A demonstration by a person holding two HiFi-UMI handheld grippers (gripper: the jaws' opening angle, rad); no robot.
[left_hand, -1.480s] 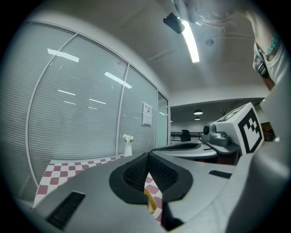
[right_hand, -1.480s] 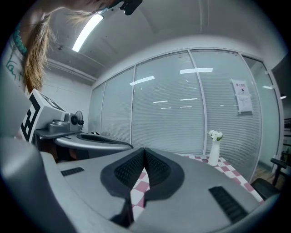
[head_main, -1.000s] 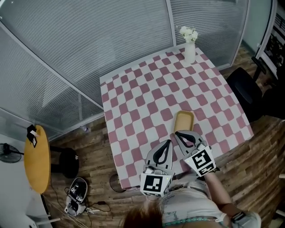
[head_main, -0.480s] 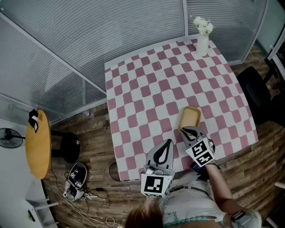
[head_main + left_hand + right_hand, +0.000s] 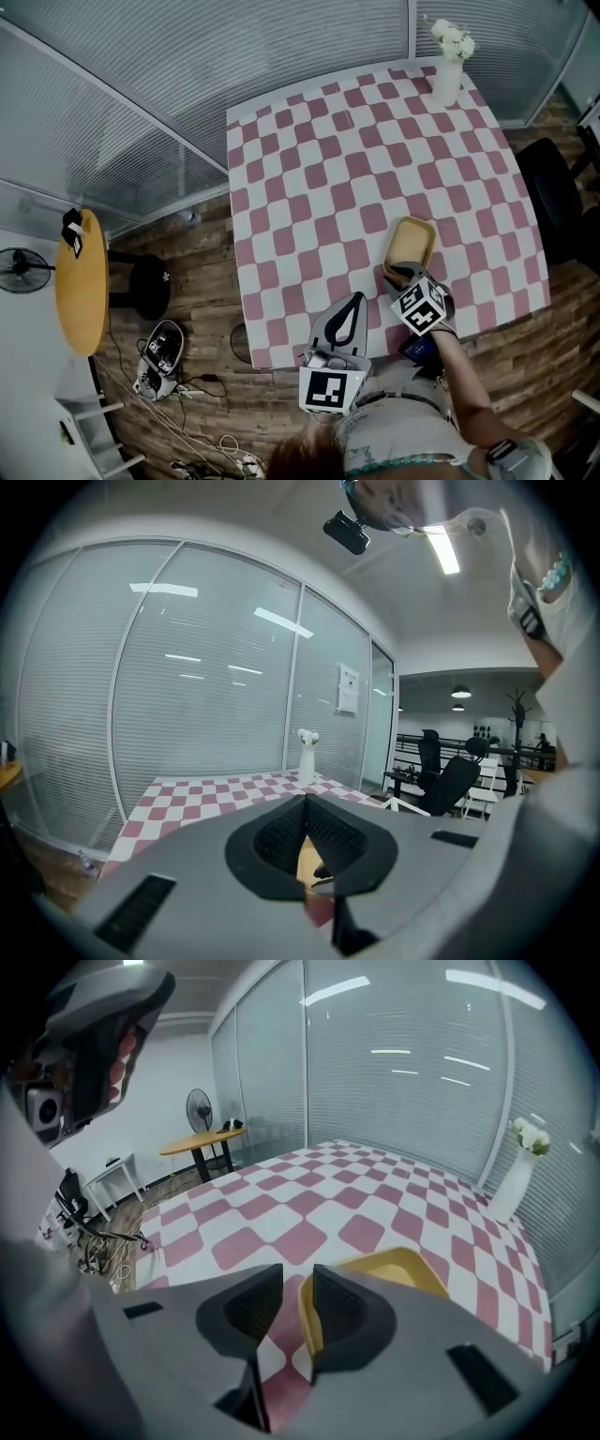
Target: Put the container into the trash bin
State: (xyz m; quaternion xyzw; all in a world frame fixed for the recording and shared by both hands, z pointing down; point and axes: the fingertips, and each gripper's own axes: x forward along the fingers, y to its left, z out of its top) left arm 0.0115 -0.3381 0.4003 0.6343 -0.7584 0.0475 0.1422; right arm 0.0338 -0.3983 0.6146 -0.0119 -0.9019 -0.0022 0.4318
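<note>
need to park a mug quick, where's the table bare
The checkered table is bare across its whole left half, and in the middle between the far-right vase and the yellow container. Crowded only near the front right edge, around that container.

Yellow container (image 5: 411, 246), pink/wht check tablecloth (image 5: 309, 187), wht vase (image 5: 446, 84); yellow side table (image 5: 80, 291)

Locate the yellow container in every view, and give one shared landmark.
Head view: container right of centre, in the lower half.
Left gripper view: only a yellow sliver of it, low centre, seen through the jaws.
Right gripper view: lower centre-right, just past the jaws.
Shared landmark: the white vase with flowers.
</note>
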